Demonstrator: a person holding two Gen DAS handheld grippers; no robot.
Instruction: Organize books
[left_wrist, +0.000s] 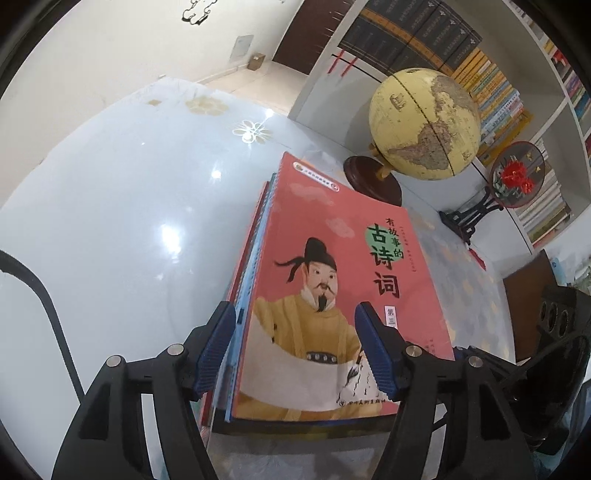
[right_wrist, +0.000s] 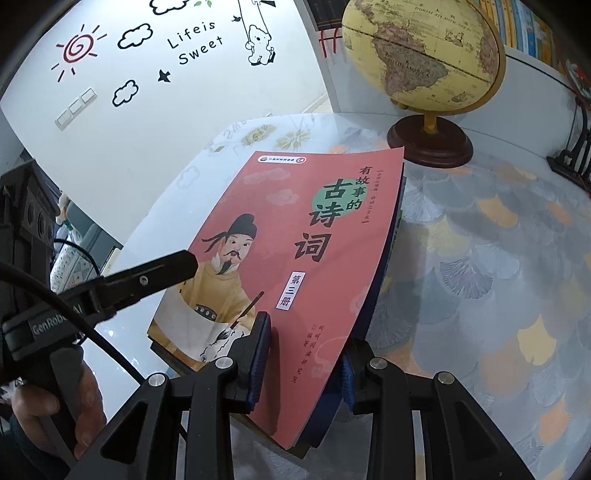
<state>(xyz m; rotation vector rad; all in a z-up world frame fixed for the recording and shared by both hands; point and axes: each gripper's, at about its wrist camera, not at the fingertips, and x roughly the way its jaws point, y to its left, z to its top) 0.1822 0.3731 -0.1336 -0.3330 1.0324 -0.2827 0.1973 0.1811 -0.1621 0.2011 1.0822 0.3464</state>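
The left hand-held gripper (left_wrist: 295, 343) stands wide over the book stack (left_wrist: 332, 295), pads clear of it. The right hand-held gripper (right_wrist: 303, 354) pinches the pink book (right_wrist: 295, 240) lying on the worktop (right_wrist: 498, 258) near the globe (right_wrist: 421, 51).

Stack of books (left_wrist: 332, 295) on the surface (left_wrist: 110, 221), globe (left_wrist: 424, 122) on its stand just beyond the stack's far right corner, framed ornament (left_wrist: 517, 177) right of the globe, bookshelf (left_wrist: 498, 74) behind both, wall (right_wrist: 166, 110) far left.

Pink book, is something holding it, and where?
The right gripper pinches the pink book at its near right edge; the left gripper stands open.
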